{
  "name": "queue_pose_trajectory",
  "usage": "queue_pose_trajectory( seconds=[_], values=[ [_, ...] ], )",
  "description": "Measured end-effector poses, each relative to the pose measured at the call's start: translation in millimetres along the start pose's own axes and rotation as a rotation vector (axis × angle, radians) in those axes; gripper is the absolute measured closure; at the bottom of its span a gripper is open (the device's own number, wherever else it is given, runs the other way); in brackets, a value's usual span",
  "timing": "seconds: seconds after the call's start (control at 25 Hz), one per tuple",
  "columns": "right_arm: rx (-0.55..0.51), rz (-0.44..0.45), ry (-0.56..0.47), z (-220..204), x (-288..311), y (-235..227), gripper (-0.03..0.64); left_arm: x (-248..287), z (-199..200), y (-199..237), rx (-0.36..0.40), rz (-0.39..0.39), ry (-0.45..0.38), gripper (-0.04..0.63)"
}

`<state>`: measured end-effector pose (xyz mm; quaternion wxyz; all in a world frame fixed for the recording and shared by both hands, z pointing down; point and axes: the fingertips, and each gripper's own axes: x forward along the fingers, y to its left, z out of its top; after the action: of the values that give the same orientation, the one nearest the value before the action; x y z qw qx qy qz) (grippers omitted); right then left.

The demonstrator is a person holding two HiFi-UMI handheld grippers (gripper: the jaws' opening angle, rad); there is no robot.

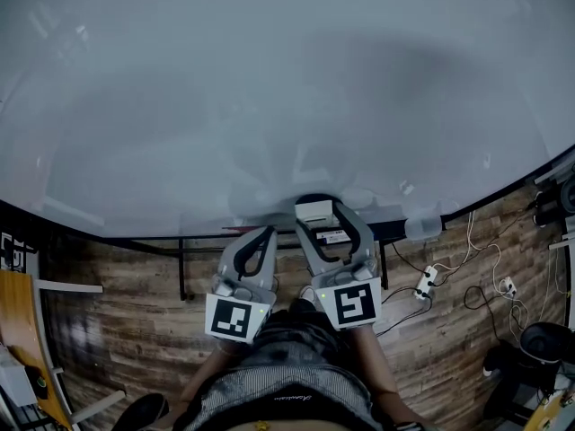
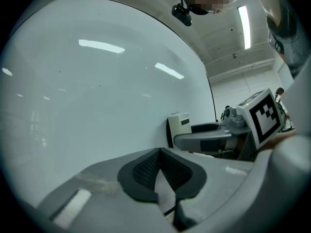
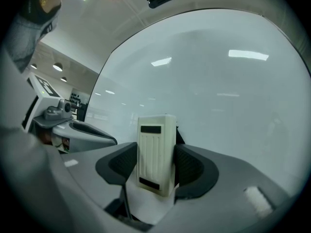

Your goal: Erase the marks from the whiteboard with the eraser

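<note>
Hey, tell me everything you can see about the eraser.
The eraser is a cream block, hard plastic by the look, with lengthwise grooves and a dark rectangular patch near each end of its back. A dark pad layer lies on the side facing the whiteboard. It is clamped by its two long sides between the jaws of the right gripper, low on the board near its bottom edge. Whether the pad presses the board I cannot tell.

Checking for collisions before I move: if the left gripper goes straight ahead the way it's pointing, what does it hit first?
Probably the whiteboard: the left gripper, shut and empty, points at its bare surface. The eraser in the right gripper sits off to its right.
</note>
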<state>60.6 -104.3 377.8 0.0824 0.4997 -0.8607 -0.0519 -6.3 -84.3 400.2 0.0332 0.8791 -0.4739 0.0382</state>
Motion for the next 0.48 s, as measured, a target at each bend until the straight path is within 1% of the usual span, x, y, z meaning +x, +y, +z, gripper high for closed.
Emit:
queue_pose_trajectory(
  seconds=[0.16,0.36,0.48],
  values=[
    [0.006,-0.004,0.007,-8,-12,-20,0.37,5,0,-20,-0.002,0.011,0.003,0.592],
    [-0.004,0.034,0.004,-12,-12,-22,0.37,7,-4,-31,-0.017,0.039,0.007,0.592],
    [0.005,0.038,-0.007,-11,-12,-22,0.37,5,-8,-33,-0.026,0.048,0.01,0.592]
  ],
)
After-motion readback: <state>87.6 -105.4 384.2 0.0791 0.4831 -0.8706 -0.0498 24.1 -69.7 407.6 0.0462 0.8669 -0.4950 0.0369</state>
